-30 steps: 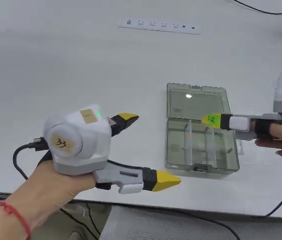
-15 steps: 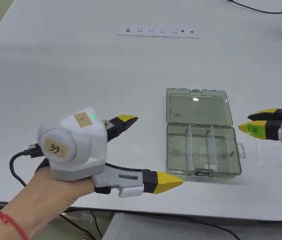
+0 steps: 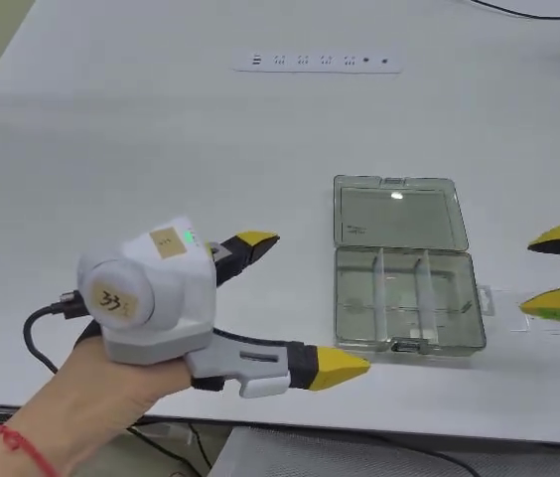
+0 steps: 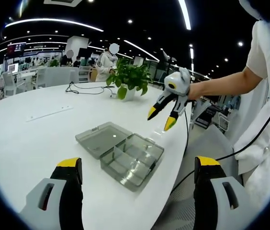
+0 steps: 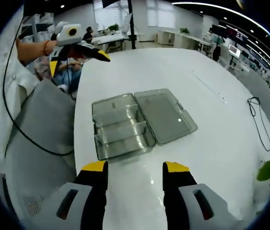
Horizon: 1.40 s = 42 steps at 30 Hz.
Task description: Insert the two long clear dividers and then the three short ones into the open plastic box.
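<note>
- While the left hand-held gripper hangs above the near edge of the counter, its yellow-tipped jaws are spread wide with nothing between them.
- A hand grips it from below, and a black cable loops out of its rear.
- The right hand-held gripper comes in from the right edge of the head view, just beside the box; its jaws stand well apart and hold nothing.
- The plastic box sits on the counter between the two hand-held grippers, nearer the right one, with its lid folded flat on the far side.
- Two long dividers stand upright inside the base, side by side, splitting it into three lanes.
- Something clear lies on the counter just right of the box, too faint to identify.
- A white power strip lies far back on the counter, well apart from the box.
- In the left gripper view, a potted plant stands at the far end of the counter.
</note>
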Each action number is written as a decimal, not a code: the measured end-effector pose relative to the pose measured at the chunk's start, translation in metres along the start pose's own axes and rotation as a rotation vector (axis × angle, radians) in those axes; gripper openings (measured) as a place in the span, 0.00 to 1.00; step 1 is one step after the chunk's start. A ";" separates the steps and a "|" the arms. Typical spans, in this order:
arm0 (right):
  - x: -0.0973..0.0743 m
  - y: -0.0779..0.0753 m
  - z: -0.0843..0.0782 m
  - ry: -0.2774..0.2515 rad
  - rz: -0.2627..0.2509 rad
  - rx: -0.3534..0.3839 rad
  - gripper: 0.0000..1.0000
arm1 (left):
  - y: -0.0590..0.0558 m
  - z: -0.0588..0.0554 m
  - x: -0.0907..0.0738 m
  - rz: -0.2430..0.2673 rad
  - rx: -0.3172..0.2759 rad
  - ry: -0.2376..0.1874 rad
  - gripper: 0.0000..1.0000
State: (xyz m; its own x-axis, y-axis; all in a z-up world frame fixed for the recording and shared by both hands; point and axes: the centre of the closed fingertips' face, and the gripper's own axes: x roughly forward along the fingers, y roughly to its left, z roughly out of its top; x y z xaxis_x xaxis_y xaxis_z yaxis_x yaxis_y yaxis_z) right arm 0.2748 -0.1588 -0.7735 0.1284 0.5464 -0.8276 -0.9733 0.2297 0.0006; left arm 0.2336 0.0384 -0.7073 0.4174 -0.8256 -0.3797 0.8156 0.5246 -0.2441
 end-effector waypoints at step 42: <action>0.056 0.007 -0.050 0.313 0.153 -0.364 0.33 | 0.004 -0.004 0.000 0.016 -0.028 0.007 0.98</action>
State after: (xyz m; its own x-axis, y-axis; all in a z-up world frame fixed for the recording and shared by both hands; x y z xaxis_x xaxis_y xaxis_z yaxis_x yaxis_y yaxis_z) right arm 0.2659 -0.1670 -0.8475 -0.0298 0.2708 -0.9622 -0.9870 -0.1601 -0.0145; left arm 0.2355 0.0411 -0.7121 0.4271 -0.8158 -0.3901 0.7973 0.5432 -0.2632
